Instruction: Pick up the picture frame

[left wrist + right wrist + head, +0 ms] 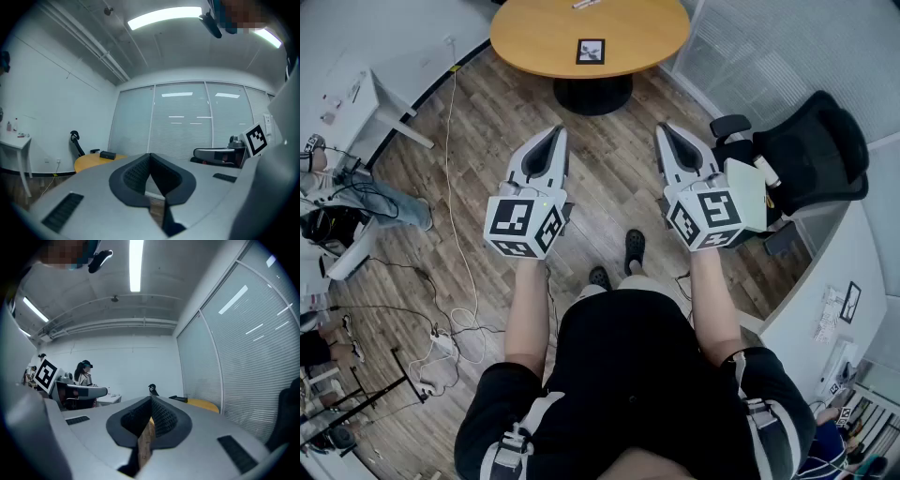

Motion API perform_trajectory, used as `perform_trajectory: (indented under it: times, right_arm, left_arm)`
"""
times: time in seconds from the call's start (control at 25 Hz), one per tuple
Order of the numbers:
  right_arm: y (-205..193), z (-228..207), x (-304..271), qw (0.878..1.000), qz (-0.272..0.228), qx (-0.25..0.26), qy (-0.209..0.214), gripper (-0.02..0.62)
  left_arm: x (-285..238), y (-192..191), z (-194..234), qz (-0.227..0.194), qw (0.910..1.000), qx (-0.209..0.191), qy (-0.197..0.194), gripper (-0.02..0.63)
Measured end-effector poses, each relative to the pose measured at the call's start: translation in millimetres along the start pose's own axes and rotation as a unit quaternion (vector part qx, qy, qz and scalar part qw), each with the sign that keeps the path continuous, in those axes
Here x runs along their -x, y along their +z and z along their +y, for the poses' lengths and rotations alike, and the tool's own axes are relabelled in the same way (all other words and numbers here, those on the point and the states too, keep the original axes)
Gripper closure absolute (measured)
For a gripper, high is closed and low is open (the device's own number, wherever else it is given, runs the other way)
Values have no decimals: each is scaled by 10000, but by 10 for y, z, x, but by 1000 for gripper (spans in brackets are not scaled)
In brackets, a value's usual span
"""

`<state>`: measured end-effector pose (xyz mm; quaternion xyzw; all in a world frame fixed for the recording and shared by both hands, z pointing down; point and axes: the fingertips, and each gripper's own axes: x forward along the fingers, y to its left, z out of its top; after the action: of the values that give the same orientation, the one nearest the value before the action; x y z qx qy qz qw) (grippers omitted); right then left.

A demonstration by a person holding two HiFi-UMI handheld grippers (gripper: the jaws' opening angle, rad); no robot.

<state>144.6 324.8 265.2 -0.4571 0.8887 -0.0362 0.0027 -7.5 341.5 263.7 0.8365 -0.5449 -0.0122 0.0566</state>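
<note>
Holding left gripper [555,133] and right gripper [666,129] level, each with fingers pressed together on nothing, facing the picture frame [591,51] lying on the round bench [534,37].

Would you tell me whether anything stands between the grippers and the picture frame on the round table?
Nothing visible does: only floor and tabletop lie between the shut left gripper, the shut right gripper and the picture frame on the round table.
</note>
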Motion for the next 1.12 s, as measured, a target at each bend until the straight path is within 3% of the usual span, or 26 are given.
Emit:
perform_trajectory:
  times: [0.32, 0.52, 0.68, 1.12]
  right_arm:
    - [-74, 394, 293, 10000, 22, -32, -14, 581]
    - [-82, 365, 349, 9988, -106, -288, -389, 580]
    - [-108, 417, 345, 9979, -115, -462, -429, 578]
    - [-304, 314, -35, 9977, 23, -640, -221, 578]
  left_arm:
    - [405, -91, -61, 67, 9999, 91, -122, 581]
    - [512, -119, -89, 89, 9997, 92, -192, 581]
    - [575, -140, -54, 127, 9997, 76, -213, 581]
    - [231, -350, 96, 277, 9994, 151, -151, 581]
